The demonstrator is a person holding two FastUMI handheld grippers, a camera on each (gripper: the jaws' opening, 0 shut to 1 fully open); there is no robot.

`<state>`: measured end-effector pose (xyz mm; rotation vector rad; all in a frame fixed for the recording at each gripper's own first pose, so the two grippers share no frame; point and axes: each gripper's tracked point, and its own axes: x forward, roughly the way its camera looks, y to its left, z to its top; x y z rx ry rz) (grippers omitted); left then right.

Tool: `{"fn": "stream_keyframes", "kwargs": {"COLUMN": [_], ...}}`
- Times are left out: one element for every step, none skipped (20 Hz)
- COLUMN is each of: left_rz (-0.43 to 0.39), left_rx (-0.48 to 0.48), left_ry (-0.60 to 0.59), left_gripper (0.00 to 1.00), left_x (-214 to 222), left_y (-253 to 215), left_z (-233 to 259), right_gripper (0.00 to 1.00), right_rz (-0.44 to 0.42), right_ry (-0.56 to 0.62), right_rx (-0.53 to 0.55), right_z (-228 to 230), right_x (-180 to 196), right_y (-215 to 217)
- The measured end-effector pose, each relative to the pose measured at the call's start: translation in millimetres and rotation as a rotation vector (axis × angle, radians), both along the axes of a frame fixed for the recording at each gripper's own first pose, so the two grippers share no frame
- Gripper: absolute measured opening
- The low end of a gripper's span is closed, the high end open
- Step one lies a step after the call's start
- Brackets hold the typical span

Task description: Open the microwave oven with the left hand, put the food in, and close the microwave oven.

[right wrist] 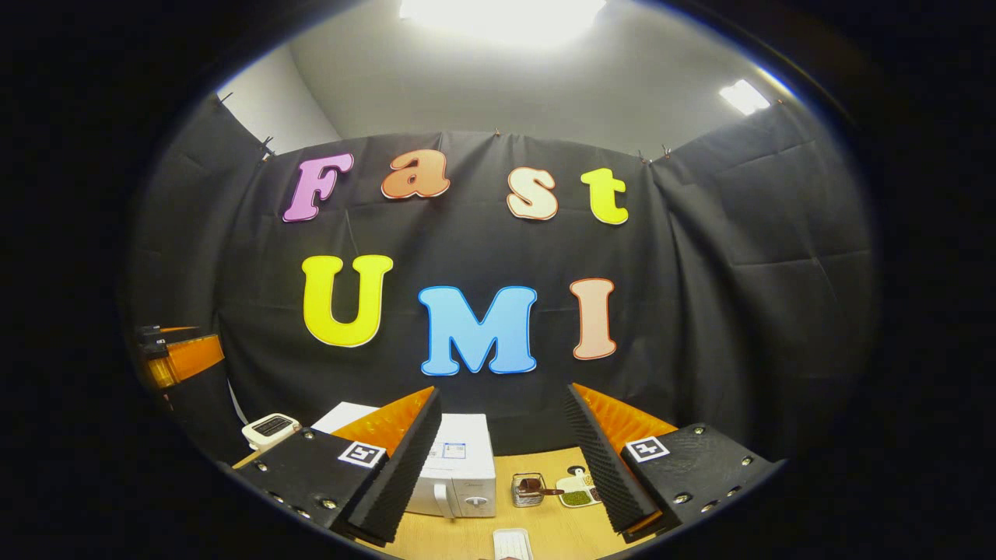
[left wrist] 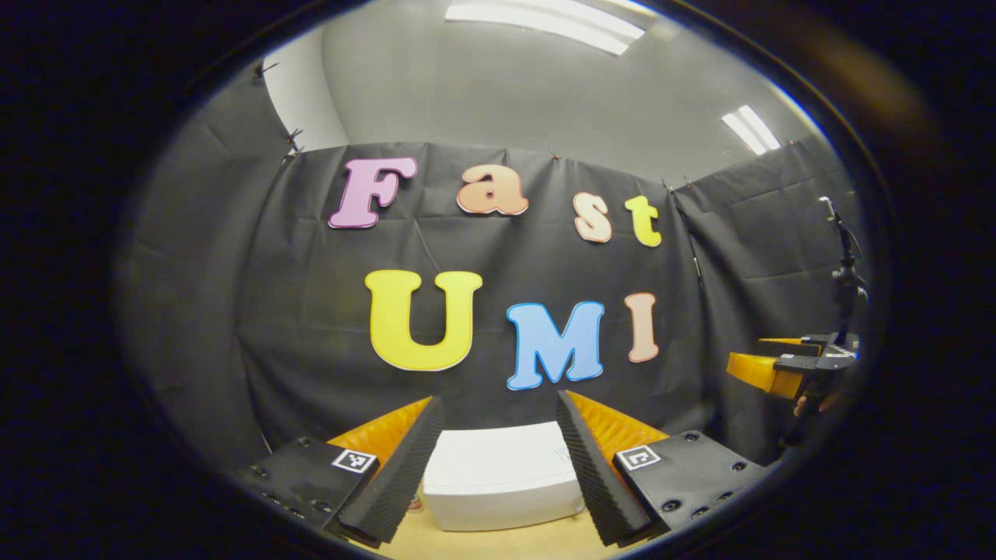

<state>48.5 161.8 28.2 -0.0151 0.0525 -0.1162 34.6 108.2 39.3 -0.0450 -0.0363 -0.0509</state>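
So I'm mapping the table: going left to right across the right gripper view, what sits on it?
Toaster-like white appliance → microwave → glass jar → small dish of green stuff. The white item at the bottom edge overlaps the jar's span, so I leave it out.

Smooth white microwave [right wrist: 459, 467], pale wood-look table [right wrist: 545, 529], ribbed pads [left wrist: 591, 467]

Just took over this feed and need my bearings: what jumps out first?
The white microwave stands shut on the wooden table, seen between the right gripper's open fingers; in the left gripper view it sits between the left gripper's open fingers. A small glass jar stands just right of it.
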Motion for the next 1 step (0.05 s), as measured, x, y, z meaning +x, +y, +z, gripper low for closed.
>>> {"fn": "stream_keyframes", "kwargs": {"left_rz": [0.005], "left_rx": [0.001], "left_ry": [-0.003], "left_gripper": [0.96], "left_x": [-0.8], "left_y": [-0.7], "left_z": [2.0], "right_gripper": [0.96], "right_rz": [0.007], "right_ry": [0.001], "right_rx": [0.0], "right_z": [-0.2], "right_x": [0.2], "right_y": [0.2]}}
